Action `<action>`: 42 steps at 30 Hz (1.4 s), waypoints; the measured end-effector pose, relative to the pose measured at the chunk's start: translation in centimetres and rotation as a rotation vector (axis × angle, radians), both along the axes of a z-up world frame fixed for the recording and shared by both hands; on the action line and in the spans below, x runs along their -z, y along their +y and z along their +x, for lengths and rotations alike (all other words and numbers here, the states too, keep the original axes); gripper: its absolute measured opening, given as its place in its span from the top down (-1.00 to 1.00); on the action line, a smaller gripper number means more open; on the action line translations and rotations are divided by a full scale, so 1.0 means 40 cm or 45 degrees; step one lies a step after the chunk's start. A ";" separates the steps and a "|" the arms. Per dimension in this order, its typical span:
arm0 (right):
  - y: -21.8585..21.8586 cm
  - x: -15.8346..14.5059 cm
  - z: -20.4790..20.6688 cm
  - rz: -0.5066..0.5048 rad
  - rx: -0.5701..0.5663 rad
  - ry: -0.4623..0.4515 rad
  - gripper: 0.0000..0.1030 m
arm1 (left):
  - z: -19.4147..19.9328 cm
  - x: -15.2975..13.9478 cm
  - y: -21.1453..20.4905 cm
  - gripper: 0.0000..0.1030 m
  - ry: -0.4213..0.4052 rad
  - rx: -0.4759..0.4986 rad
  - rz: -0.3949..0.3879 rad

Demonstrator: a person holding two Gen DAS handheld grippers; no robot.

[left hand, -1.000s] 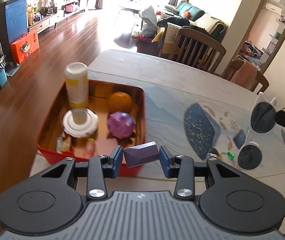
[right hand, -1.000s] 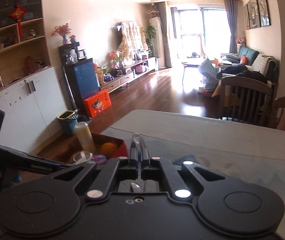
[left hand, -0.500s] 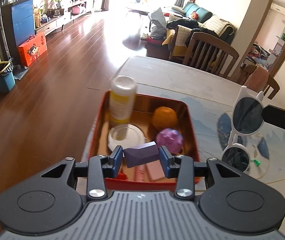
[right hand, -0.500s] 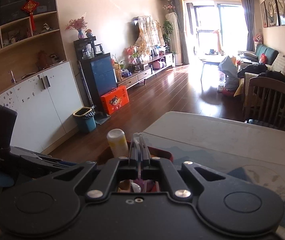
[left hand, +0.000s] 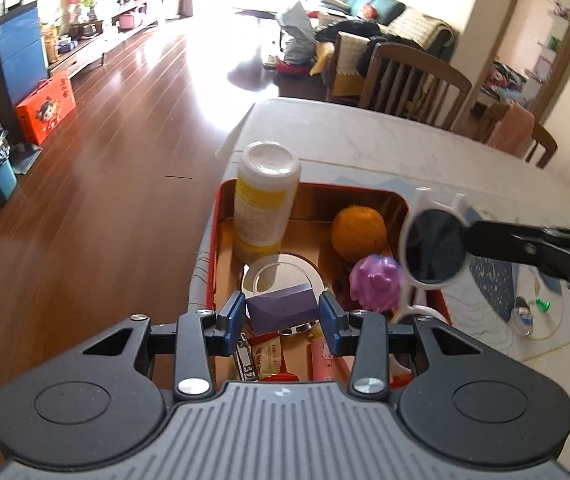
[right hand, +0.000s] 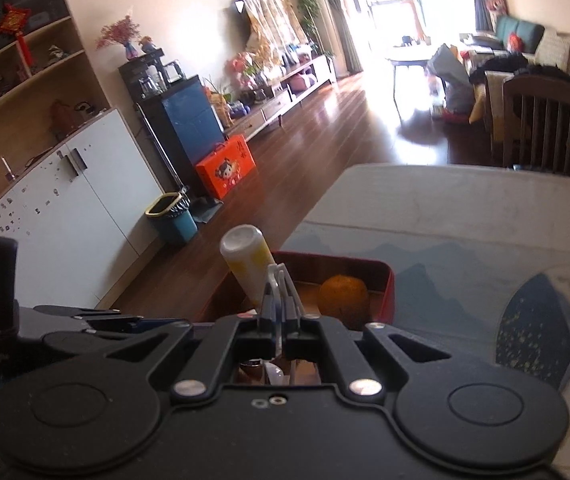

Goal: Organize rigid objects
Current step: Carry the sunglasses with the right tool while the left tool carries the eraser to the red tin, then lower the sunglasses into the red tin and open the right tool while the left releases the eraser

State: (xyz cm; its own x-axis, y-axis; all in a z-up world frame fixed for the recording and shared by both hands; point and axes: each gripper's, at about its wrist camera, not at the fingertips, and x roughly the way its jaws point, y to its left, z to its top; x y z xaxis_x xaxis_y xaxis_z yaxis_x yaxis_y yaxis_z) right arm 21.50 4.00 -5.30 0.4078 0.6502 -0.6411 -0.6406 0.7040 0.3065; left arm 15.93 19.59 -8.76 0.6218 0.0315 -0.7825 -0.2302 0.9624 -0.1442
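Observation:
My left gripper point(left hand: 281, 314) is shut on a purple block point(left hand: 283, 307) and holds it above the red tin box point(left hand: 399, 200). The box holds a white and yellow bottle point(left hand: 263, 204), an orange point(left hand: 359, 232), a purple toy point(left hand: 377, 282), a round white lid point(left hand: 281, 276) and small packets. My right gripper point(right hand: 279, 296) is shut on white sunglasses point(left hand: 433, 252), seen edge-on in the right wrist view point(right hand: 277, 280). It holds them over the box's right rim point(right hand: 389, 280).
The box sits at the left end of a pale table point(left hand: 365, 140). A blue patterned mat point(right hand: 537, 332) lies right of the box, with a small green piece point(left hand: 541, 304) on it. Wooden chairs point(left hand: 413, 80) stand at the far side.
Both grippers have moved left and over the red box. The block now hangs above the box's inside, and the sunglasses have come to its right rim.

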 end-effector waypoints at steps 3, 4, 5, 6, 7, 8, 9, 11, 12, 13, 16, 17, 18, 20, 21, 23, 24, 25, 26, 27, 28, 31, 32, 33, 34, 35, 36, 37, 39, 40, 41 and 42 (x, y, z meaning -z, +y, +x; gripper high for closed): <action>0.023 0.024 0.016 -0.020 0.016 0.049 0.97 | 0.009 0.020 -0.008 0.24 0.016 0.036 0.010; 0.028 0.031 0.023 -0.025 0.019 0.062 0.97 | 0.011 0.025 -0.010 0.24 0.019 0.048 0.014; 0.034 0.037 0.028 -0.027 0.022 0.075 0.97 | 0.013 0.031 -0.013 0.24 0.024 0.061 0.018; 0.041 0.042 0.032 -0.032 0.024 0.085 0.97 | 0.015 0.035 -0.015 0.24 0.027 0.072 0.021; 0.047 0.046 0.035 -0.042 0.024 0.093 0.97 | 0.018 0.041 -0.017 0.24 0.033 0.082 0.025; 0.055 0.051 0.036 -0.056 0.022 0.098 0.97 | 0.022 0.047 -0.017 0.24 0.041 0.088 0.024; 0.062 0.057 0.041 -0.070 0.021 0.102 0.97 | 0.024 0.053 -0.017 0.24 0.049 0.092 0.017; 0.082 0.063 0.043 -0.087 0.020 0.103 0.97 | 0.026 0.063 -0.020 0.24 0.060 0.105 0.010; 0.088 0.066 0.044 -0.094 0.020 0.107 0.98 | 0.028 0.068 -0.022 0.24 0.065 0.112 0.009; 0.097 0.069 0.046 -0.103 0.017 0.110 0.99 | 0.030 0.073 -0.024 0.24 0.068 0.118 0.010; 0.113 0.076 0.045 -0.110 -0.012 0.126 0.98 | 0.033 0.087 -0.024 0.24 0.086 0.126 0.004; 0.116 0.075 0.047 -0.114 -0.019 0.126 0.96 | 0.034 0.093 -0.023 0.24 0.097 0.129 -0.005; 0.119 0.076 0.046 -0.116 -0.026 0.131 0.92 | 0.036 0.099 -0.021 0.24 0.110 0.134 -0.014; 0.119 0.075 0.045 -0.122 -0.033 0.142 0.78 | 0.034 0.108 -0.019 0.24 0.126 0.137 -0.023; 0.118 0.074 0.042 -0.129 -0.029 0.134 0.71 | 0.034 0.112 -0.018 0.24 0.132 0.135 -0.025; 0.109 0.070 0.041 -0.134 -0.022 0.140 0.64 | 0.033 0.117 -0.012 0.24 0.140 0.125 -0.037; 0.103 0.070 0.041 -0.139 -0.012 0.152 0.63 | 0.033 0.119 -0.011 0.24 0.142 0.119 -0.044; 0.096 0.069 0.040 -0.147 0.003 0.161 0.62 | 0.035 0.120 -0.012 0.24 0.145 0.122 -0.043; 0.089 0.066 0.036 -0.148 0.009 0.161 0.56 | 0.037 0.120 -0.016 0.23 0.148 0.127 -0.038; 0.080 0.062 0.031 -0.142 0.011 0.156 0.46 | 0.037 0.121 -0.018 0.24 0.151 0.130 -0.031; 0.070 0.061 0.026 -0.141 0.018 0.157 0.42 | 0.039 0.122 -0.020 0.23 0.156 0.134 -0.027; 0.038 0.057 0.012 -0.127 0.038 0.168 0.37 | 0.046 0.123 -0.030 0.23 0.168 0.133 -0.019; 0.024 0.055 0.008 -0.123 0.050 0.170 0.32 | 0.050 0.120 -0.025 0.24 0.170 0.131 -0.016; 0.011 0.054 0.002 -0.117 0.061 0.174 0.28 | 0.050 0.120 -0.026 0.23 0.172 0.128 -0.013; -0.004 0.052 -0.002 -0.110 0.070 0.174 0.27 | 0.052 0.119 -0.028 0.23 0.175 0.125 -0.011; -0.018 0.051 -0.008 -0.106 0.081 0.173 0.26 | 0.051 0.118 -0.029 0.22 0.177 0.122 -0.011; -0.031 0.048 -0.014 -0.101 0.092 0.172 0.24 | 0.050 0.117 -0.031 0.16 0.177 0.120 -0.011; -0.043 0.046 -0.019 -0.091 0.098 0.173 0.23 | 0.051 0.114 -0.033 0.07 0.176 0.118 -0.012; -0.066 0.039 -0.030 -0.079 0.115 0.171 0.19 | 0.049 0.109 -0.035 -0.09 0.166 0.113 -0.015; -0.079 0.036 -0.037 -0.070 0.124 0.170 0.18 | 0.046 0.105 -0.038 -0.15 0.158 0.107 -0.015; -0.090 0.032 -0.042 -0.061 0.130 0.168 0.18 | 0.043 0.102 -0.040 -0.16 0.151 0.103 -0.013; -0.101 0.029 -0.048 -0.056 0.137 0.162 0.17 | 0.040 0.097 -0.043 -0.16 0.146 0.099 -0.011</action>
